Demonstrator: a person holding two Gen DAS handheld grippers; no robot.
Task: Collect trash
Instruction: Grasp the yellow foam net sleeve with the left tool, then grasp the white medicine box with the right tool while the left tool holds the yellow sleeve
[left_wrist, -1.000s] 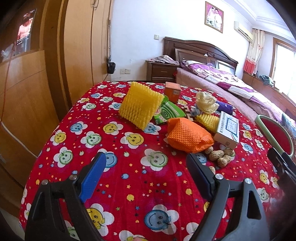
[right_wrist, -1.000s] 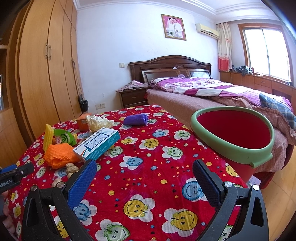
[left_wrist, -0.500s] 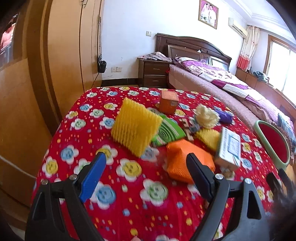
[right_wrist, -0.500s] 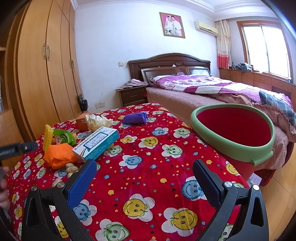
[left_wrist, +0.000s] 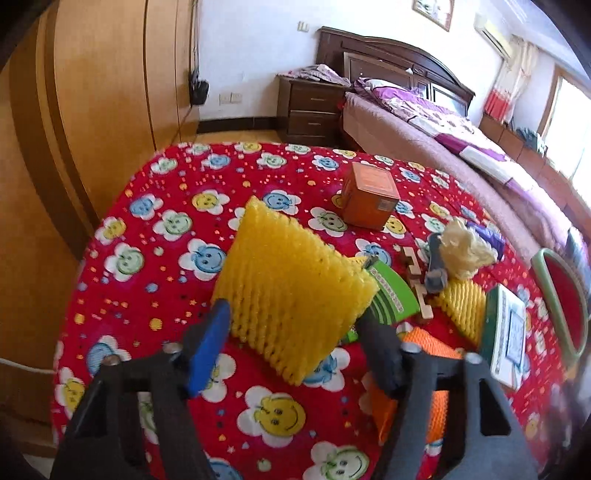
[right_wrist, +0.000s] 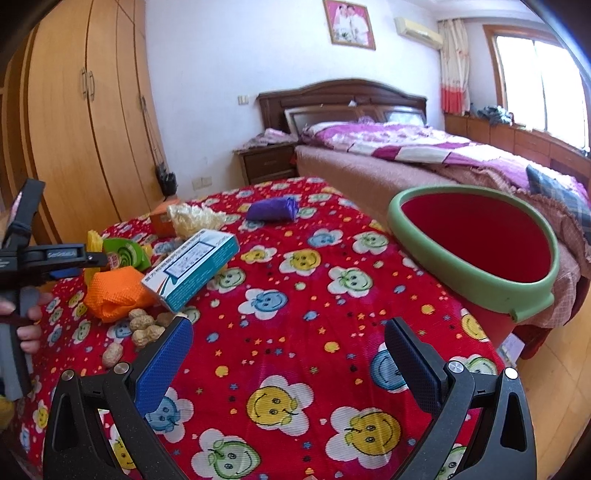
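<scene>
Trash lies on a round table with a red smiley-flower cloth (left_wrist: 166, 229). My left gripper (left_wrist: 291, 332) is open, its jaws on either side of a large yellow foam net (left_wrist: 288, 291) without closing on it. Beside it lie a green packet (left_wrist: 393, 299), an orange foam net (left_wrist: 424, 343), a small yellow net (left_wrist: 463, 306), a teal-and-white box (right_wrist: 192, 267), an orange carton (left_wrist: 369, 195), a cream wad (left_wrist: 465, 253), a purple wrapper (right_wrist: 271, 209) and peanuts (right_wrist: 142, 328). My right gripper (right_wrist: 288, 358) is open and empty above bare cloth.
A red bin with a green rim (right_wrist: 476, 236) stands at the table's right edge, also seen in the left wrist view (left_wrist: 561, 295). A bed (right_wrist: 424, 155) and nightstand (left_wrist: 310, 110) lie behind. Wooden wardrobes (right_wrist: 81, 122) stand on the left.
My left gripper has moved forward and down to the large yellow foam net, which now sits between its open jaws. The right gripper has barely moved.
</scene>
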